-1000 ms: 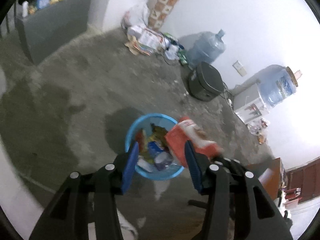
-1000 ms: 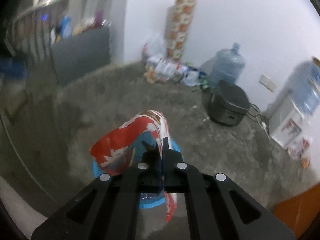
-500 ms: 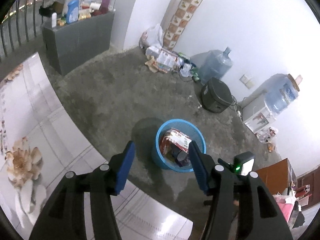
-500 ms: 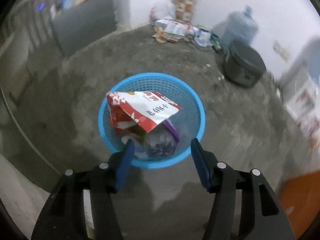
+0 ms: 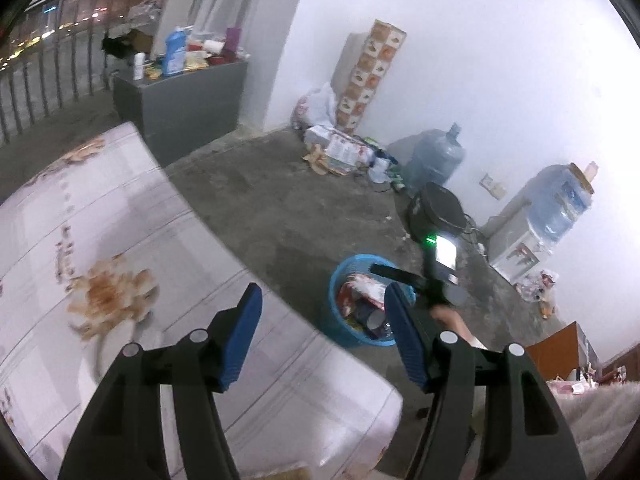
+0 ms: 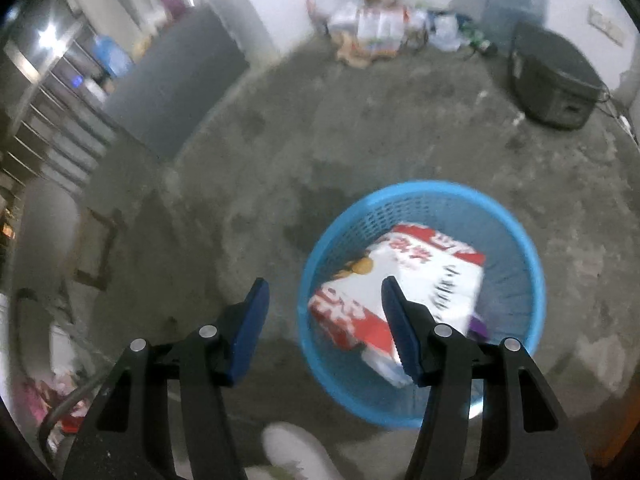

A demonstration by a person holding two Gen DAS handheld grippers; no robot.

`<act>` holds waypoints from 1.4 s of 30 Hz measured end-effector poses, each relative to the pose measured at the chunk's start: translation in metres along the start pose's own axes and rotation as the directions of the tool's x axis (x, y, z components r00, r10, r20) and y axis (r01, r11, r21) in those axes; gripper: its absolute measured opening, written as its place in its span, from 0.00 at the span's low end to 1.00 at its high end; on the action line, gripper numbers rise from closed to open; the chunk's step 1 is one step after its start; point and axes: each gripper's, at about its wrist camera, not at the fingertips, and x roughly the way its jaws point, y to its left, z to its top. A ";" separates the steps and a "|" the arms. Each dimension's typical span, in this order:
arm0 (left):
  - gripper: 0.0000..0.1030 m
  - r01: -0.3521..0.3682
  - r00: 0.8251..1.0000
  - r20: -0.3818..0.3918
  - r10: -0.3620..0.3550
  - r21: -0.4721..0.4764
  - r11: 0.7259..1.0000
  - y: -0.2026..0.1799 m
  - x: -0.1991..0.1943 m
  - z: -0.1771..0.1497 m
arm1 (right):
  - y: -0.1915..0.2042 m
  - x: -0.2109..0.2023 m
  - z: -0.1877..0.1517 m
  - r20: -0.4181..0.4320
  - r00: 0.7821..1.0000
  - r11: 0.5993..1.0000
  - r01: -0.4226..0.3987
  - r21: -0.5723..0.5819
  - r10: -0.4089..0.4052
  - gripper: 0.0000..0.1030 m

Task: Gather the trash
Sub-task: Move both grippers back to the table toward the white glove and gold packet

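Trash, a red-and-white bag (image 6: 404, 284), is lying on top of the other rubbish inside the blue basket (image 6: 516, 236), which is standing on the bare concrete floor (image 6: 320, 120). The right tool (image 6: 324, 326) is hanging above the near rim of that basket with its blue-padded fingers (image 6: 250, 326) spread wide and nothing between them; its right finger is overlapping the bag in the right wrist view, though whether it is touching cannot be told. The left tool (image 5: 322, 338) is likewise standing wide apart and gripping nothing, hovering over the edge of a flowered bed (image 5: 100, 240). In the left wrist view the basket (image 5: 335, 304) is showing just beyond the bed's edge, with the bag (image 5: 360, 290) and darker scraps inside it, and the right tool (image 5: 400, 274) is reaching over it, a green light glowing on its body. Farther off, a black cooker (image 5: 438, 210) is sitting on the floor, with a big water bottle (image 5: 436, 158) and a water dispenser (image 5: 520, 240) against the white wall. Farthest, a heap of papers and bags (image 5: 340, 148) is lying in the corner, and a grey table (image 5: 180, 100) is carrying bottles.
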 end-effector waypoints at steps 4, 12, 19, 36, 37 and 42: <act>0.60 -0.049 0.999 -0.007 0.049 -0.025 0.998 0.019 -0.012 -0.009 | -0.005 0.066 -0.002 -0.129 0.988 0.995 0.090 0.037 -0.085 0.39; 0.60 -0.097 0.995 -0.007 0.097 -0.072 0.993 0.045 -0.028 -0.019 | -0.034 0.115 -0.017 -0.241 0.940 0.967 0.255 0.020 -0.243 0.28; 0.60 -0.095 0.995 0.008 0.096 -0.095 0.991 0.048 -0.030 -0.023 | -0.042 0.089 -0.009 -0.183 0.951 0.964 0.261 0.043 -0.249 0.31; 0.67 -0.137 0.974 0.155 0.164 -0.171 0.976 0.075 -0.109 -0.063 | 0.015 -0.163 -0.066 0.095 0.984 0.988 -0.152 0.028 0.148 0.54; 0.68 -0.155 0.968 0.167 0.185 -0.179 0.971 0.079 -0.118 -0.070 | 0.032 -0.173 -0.072 0.088 0.979 0.983 -0.184 -0.011 0.185 0.55; 0.69 -0.214 0.944 0.199 0.264 -0.240 0.947 0.102 -0.156 -0.105 | 0.105 -0.202 -0.104 0.009 0.932 0.920 -0.356 -0.163 0.362 0.56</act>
